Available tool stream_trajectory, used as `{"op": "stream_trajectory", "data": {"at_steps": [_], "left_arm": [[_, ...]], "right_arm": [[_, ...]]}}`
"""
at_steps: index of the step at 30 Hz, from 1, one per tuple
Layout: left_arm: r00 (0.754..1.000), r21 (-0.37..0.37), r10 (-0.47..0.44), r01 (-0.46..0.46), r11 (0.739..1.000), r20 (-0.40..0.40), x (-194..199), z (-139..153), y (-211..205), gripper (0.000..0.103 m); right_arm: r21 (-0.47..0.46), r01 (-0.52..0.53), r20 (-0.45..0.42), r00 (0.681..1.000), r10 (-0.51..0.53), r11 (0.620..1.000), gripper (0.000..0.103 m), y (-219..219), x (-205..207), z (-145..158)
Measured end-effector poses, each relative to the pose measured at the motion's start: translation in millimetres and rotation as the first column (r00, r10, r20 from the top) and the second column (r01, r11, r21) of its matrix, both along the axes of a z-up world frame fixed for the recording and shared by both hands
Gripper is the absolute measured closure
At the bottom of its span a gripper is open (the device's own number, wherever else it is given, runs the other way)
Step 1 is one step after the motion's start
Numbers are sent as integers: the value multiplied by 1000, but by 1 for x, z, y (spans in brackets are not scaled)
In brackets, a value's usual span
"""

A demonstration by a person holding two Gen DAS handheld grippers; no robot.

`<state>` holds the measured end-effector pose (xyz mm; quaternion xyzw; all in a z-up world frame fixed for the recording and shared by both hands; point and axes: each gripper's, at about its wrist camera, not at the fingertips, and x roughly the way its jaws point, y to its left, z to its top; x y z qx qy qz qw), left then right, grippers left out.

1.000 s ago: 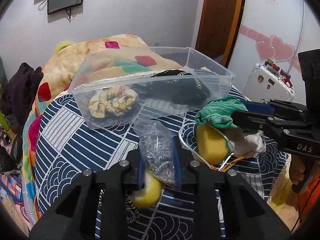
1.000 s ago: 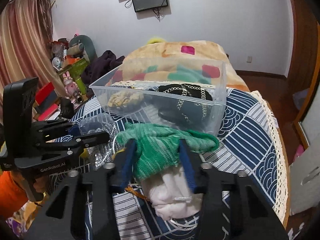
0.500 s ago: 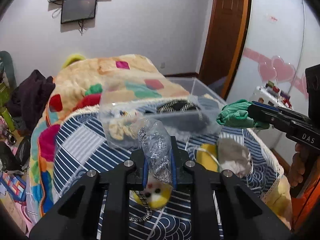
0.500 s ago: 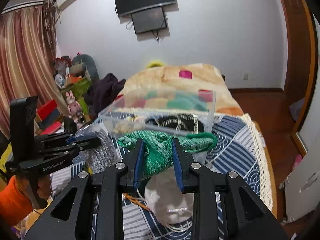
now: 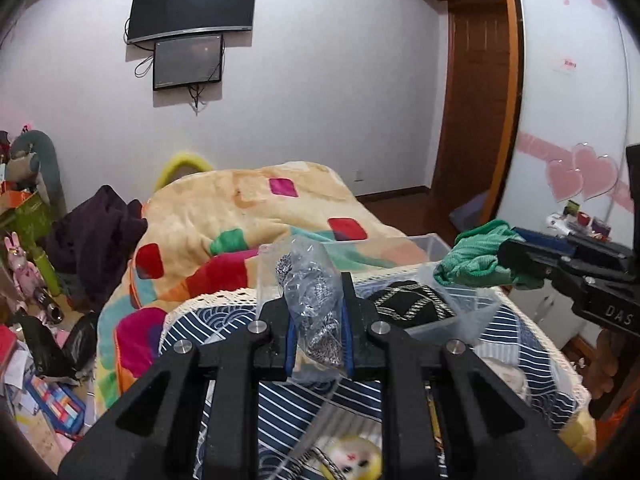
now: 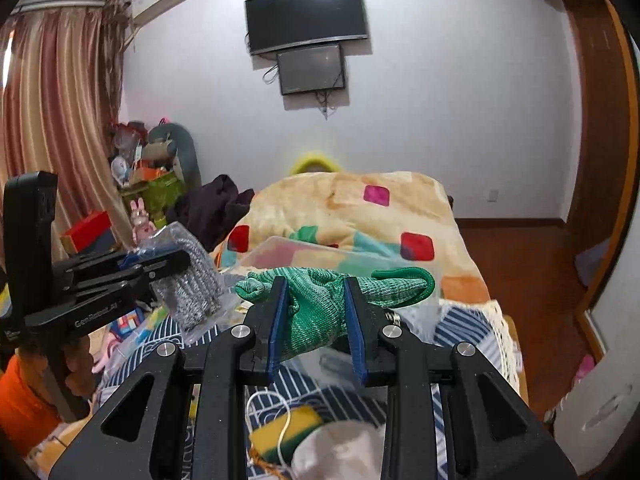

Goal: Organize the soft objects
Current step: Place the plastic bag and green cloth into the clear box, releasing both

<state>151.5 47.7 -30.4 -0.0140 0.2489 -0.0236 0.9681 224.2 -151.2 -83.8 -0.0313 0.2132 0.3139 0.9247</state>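
We hold both loads aloft; our left gripper [image 5: 319,322] is clenched on the bagged steel scrubber [image 5: 314,300], our right gripper [image 6: 316,316] on the green knit glove [image 6: 320,300]; the clear bin [image 5: 460,320] lies ahead and below, nearer the right gripper, its long side seemingly running across our reach.

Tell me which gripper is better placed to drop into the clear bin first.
Right, probably. The right gripper holds the green glove high, apparently about over the clear bin; the left gripper, shut on the bagged scourer, sits nearer its near-left corner.
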Motion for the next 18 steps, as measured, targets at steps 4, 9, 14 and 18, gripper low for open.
{"op": "stream_trajectory", "data": {"at_steps": [4, 9, 14, 18], "left_arm": [[1000, 28, 17, -16, 999, -23, 16, -9, 3, 86], [998, 33, 9, -7, 999, -63, 41, -25, 6, 86], [997, 52, 3, 1, 999, -75, 56, -35, 2, 86], [996, 67, 1, 5, 998, -90, 66, -41, -3, 86]], "right_arm": [[-40, -11, -5, 1000, 10, 999, 78, 13, 11, -1], [-93, -28, -50, 998, 23, 995, 78, 30, 30, -13], [-160, -39, -84, 996, 26, 986, 78, 50, 46, -24], [-207, -57, -111, 993, 35, 977, 78, 61, 55, -33]]}}
